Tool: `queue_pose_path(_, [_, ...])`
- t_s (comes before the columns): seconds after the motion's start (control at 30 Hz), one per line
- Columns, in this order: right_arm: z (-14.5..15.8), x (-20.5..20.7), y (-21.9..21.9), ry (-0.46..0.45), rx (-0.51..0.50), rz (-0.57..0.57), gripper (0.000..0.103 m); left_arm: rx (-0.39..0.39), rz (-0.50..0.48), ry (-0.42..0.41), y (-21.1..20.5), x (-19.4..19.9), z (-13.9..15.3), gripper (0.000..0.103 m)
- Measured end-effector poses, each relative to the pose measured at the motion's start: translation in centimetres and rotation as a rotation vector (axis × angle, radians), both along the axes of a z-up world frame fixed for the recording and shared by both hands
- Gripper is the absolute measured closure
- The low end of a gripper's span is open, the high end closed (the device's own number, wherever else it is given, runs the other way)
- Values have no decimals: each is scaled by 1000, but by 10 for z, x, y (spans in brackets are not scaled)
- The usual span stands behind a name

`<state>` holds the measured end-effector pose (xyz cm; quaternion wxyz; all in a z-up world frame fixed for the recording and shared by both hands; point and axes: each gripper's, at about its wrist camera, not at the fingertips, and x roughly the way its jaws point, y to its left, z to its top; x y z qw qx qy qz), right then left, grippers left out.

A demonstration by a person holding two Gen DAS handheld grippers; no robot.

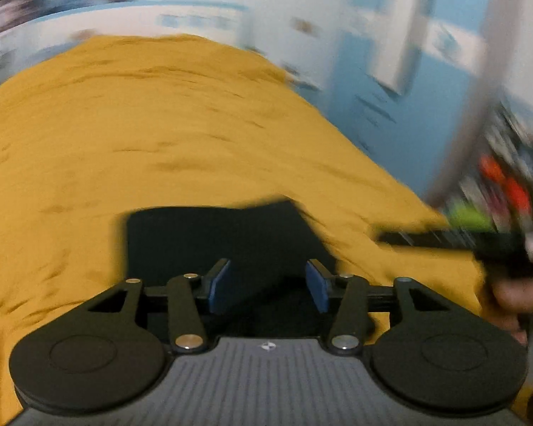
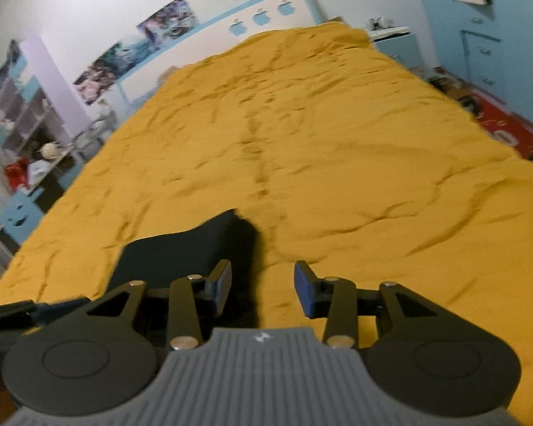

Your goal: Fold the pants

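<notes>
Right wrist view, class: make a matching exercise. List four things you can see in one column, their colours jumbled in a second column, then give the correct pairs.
Things:
1. bedspread
2. pants
3. gripper pads
4. rug

Colours:
A. blue
B. red
C. mustard yellow
D. black

Pairs: 1-C, 2-D, 3-A, 4-B

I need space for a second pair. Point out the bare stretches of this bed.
The yellow bedspread lies bare from the dark pants to the headboard, and rightward to the edge by the red rug. Crowded only at the near edge, around the pants and both open grippers.
</notes>
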<state>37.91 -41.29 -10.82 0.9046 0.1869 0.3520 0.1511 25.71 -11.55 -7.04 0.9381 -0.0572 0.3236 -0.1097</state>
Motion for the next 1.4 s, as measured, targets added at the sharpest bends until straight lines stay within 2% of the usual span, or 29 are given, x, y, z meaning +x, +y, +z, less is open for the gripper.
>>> queue_pose_path(0.07, [-2, 1, 14, 11, 6, 36, 67, -65, 147, -4, 45, -2, -4, 41])
queue_pose_path(0.1, [-5, 2, 21, 19, 13, 52, 66, -93, 212, 21, 62, -1, -8, 41])
queue_pose_path(0.2, [-11, 3, 37, 44, 36, 69, 63, -176, 307, 130, 98, 9, -27, 41])
queue_pose_path(0.33, [-26, 9, 51, 80, 95, 59, 63, -232, 292, 190, 106, 13, -50, 41])
queue_pose_path(0.37, [-30, 11, 54, 98, 108, 54, 67, -232, 289, 203, 102, 15, -53, 41])
queue_pose_path(0.4, [-35, 12, 56, 114, 118, 50, 79, -225, 281, 221, 99, 17, -58, 41])
queue_pose_path(0.5, [-39, 14, 61, 131, 84, 53, 90, -229, 270, 260, 92, 23, -67, 41])
queue_pose_path(0.57, [-26, 7, 57, 103, 100, 81, 91, -271, 266, 254, 93, 21, -65, 41])
queue_pose_path(0.63, [-6, -5, 49, 35, 140, 125, 92, -306, 239, 215, 94, 16, -62, 41])
queue_pose_path(0.7, [-2, -10, 42, 24, 151, 147, 91, -305, 215, 223, 92, 19, -66, 41])
queue_pose_path(0.77, [-17, -5, 42, 81, 84, 150, 88, -282, 206, 259, 88, 20, -72, 41])
queue_pose_path(0.83, [-35, -1, 50, 152, -88, 137, 79, -253, 181, 326, 80, 22, -82, 40])
queue_pose_path(0.87, [-37, -2, 52, 152, -131, 131, 68, -245, 181, 341, 79, 21, -83, 40])
queue_pose_path(0.93, [-28, -6, 49, 127, -147, 105, 67, -230, 179, 340, 77, 17, -82, 40])
queue_pose_path(1.07, [4, -20, 55, -39, -195, 56, 67, -248, 166, 344, 80, 11, -79, 41])
queue_pose_path(1.17, [5, -21, 69, -113, -155, 131, 78, -248, 162, 338, 82, 10, -82, 41])
queue_pose_path(1.2, [0, -20, 73, -103, -171, 160, 79, -253, 163, 342, 83, 10, -83, 41])
queue_pose_path(1.3, [-26, -18, 85, 25, -331, 244, 79, -252, 148, 357, 82, 11, -80, 40])
queue_pose_path(1.33, [-27, -21, 85, 32, -372, 267, 79, -236, 137, 361, 82, 11, -77, 40])
queue_pose_path(1.4, [-19, -25, 79, 52, -364, 270, 72, -202, 121, 351, 86, 11, -68, 39])
